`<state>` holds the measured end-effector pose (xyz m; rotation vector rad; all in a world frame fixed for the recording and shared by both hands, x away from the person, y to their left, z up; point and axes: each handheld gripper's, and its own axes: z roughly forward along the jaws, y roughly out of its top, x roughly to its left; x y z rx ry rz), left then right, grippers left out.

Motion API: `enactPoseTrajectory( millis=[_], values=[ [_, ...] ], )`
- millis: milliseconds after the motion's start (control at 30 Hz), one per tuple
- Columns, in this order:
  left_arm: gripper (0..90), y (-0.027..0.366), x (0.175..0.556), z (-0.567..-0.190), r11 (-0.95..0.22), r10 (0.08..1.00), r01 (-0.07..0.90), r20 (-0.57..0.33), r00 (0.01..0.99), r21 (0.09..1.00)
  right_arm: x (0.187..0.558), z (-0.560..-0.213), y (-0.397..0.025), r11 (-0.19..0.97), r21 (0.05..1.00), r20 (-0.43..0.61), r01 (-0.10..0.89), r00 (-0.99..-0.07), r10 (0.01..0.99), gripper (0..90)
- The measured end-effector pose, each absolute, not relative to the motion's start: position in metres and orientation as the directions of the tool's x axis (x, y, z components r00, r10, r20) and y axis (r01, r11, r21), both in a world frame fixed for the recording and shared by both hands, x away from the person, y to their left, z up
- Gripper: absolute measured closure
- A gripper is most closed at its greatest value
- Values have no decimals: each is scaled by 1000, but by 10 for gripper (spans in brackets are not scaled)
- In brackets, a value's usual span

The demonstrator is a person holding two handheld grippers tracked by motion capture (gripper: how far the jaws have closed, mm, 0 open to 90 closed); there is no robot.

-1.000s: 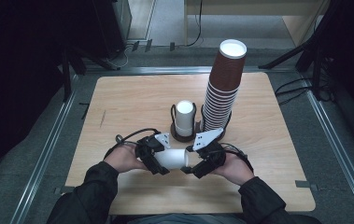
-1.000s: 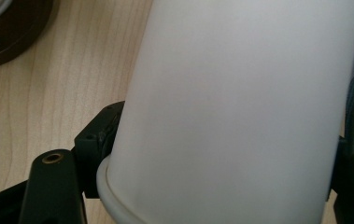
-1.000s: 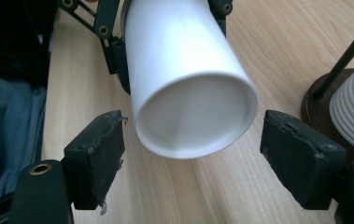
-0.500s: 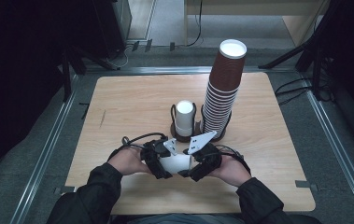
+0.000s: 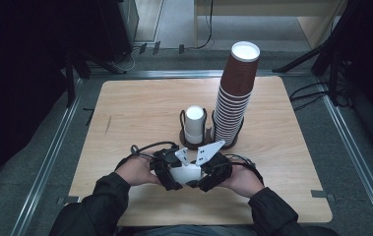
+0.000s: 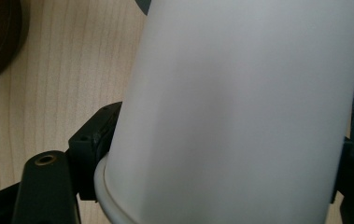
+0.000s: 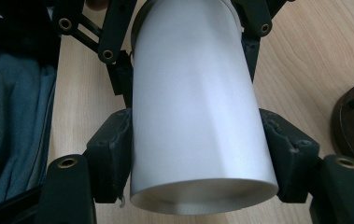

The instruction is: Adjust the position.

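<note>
While both tools, left tool (image 5: 167, 169) and right tool (image 5: 212, 172), clamp the plain white paper cup (image 5: 186, 173) lying sideways low-centre of frame above the pale wooden counter (image 5: 135, 113), separation step seems underway; next move probably needs a steady opposing pull.

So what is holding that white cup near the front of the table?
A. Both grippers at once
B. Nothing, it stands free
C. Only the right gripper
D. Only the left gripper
A: the white cup lies between the right gripper's pads, and the left gripper clamps it too.
</note>
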<state>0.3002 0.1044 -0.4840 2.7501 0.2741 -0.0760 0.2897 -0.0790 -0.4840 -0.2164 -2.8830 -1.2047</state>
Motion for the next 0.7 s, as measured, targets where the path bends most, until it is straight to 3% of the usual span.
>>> enactPoseTrajectory(
  millis=[167,467,700],
  values=[
    [99,112,304,-481,-879,188,223,-125,974,422,291,-481,-83,688,715,55,127,-991,126,334],
    [18,128,309,-478,-834,234,280,-155,960,475,294,-479,-90,676,723,64,143,-988,141,331],
    [18,135,310,-474,-819,250,298,-161,955,491,297,-477,-95,661,737,63,143,-988,144,330]
  ],
)
